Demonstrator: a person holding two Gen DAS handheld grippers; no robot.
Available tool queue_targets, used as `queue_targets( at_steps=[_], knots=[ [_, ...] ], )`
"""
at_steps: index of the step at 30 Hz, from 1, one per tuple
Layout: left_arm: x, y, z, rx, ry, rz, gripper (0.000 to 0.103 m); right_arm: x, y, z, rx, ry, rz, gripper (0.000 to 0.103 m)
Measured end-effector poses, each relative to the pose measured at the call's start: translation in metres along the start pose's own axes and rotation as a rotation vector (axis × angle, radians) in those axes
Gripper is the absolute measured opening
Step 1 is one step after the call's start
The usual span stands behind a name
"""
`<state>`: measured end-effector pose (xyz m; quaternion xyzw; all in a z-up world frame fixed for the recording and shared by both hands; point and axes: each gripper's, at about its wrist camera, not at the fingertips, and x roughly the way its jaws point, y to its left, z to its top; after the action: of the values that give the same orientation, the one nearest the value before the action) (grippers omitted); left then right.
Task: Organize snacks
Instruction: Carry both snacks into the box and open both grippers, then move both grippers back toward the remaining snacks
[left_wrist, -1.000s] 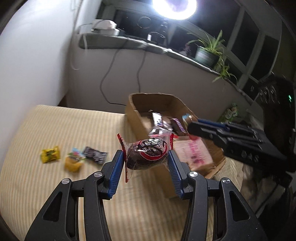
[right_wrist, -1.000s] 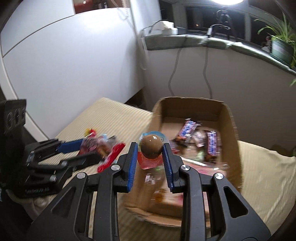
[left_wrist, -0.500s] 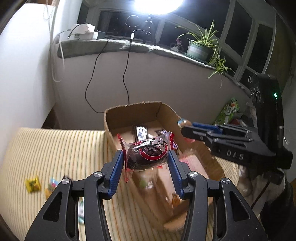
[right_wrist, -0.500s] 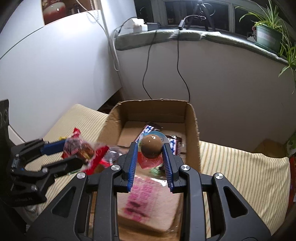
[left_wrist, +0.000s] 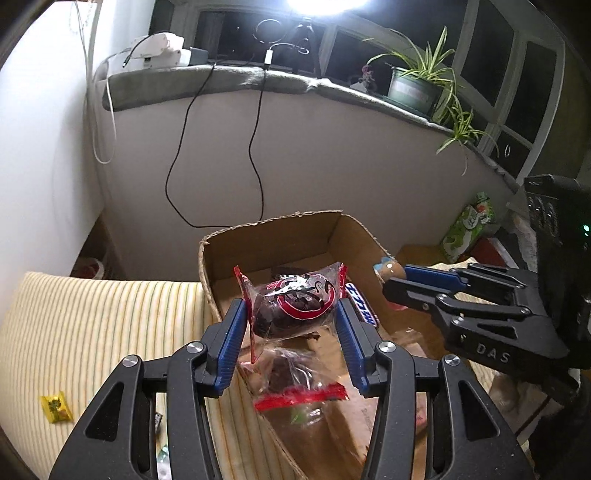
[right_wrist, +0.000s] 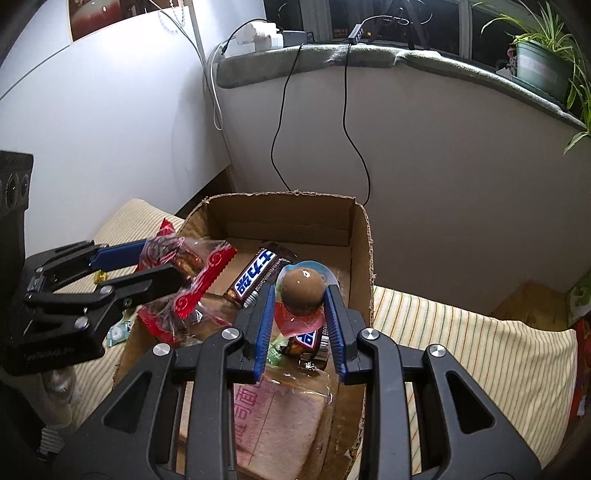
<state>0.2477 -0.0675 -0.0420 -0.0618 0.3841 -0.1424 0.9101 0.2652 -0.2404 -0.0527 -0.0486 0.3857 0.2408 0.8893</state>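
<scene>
Left tool: your blue ribbed pads clamp a dark round cake in clear crinkly film with red serrated ends. Its long axis runs across the jaws. It hangs just over the near left rim of the open brown corrugated cardboard box, with the box floor ahead and below; I judge that a short carry forward would clear the wall.

Box contents: a glossy brown and blue chocolate bar wrapper, lying diagonal; a pale sliced loaf in a clear bag with pink print, soft, at the near end.

Right tool: jaws closed on a smooth brown ball-shaped sweet on a light blue foil backing. You hold it over the box interior, near the right wall, so this hand is the better placed to let go.

Surface: cream striped ribbed cushion under the box. A small yellow wrapped candy lies loose on it, well left of the box.
</scene>
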Motion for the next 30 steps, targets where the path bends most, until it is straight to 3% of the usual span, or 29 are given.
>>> queue_targets(
  at_steps=[13,14,16,17,25,30],
  knots=[
    [0.001,0.003,0.002,-0.006,0.003,0.022,0.054,0.002,0.001,-0.004,-0.016,0.012,-0.009,0.033],
    [0.0,0.004,0.002,-0.007,0.001,0.021,0.055,0.001,0.002,-0.004,-0.019,0.01,-0.011,0.035],
    [-0.002,0.003,0.002,-0.003,0.001,0.019,0.055,-0.001,0.003,-0.004,-0.024,0.004,-0.014,0.053],
    [-0.003,0.003,0.001,0.001,0.002,0.018,0.056,-0.003,0.004,-0.004,-0.026,-0.001,-0.019,0.056],
    [-0.024,0.002,-0.005,0.033,-0.067,0.061,0.062,-0.023,0.007,-0.003,-0.021,-0.034,-0.038,0.056],
    [-0.037,0.004,-0.012,0.041,-0.065,0.066,0.063,-0.036,0.014,-0.006,-0.008,-0.054,-0.034,0.056]
  ],
)
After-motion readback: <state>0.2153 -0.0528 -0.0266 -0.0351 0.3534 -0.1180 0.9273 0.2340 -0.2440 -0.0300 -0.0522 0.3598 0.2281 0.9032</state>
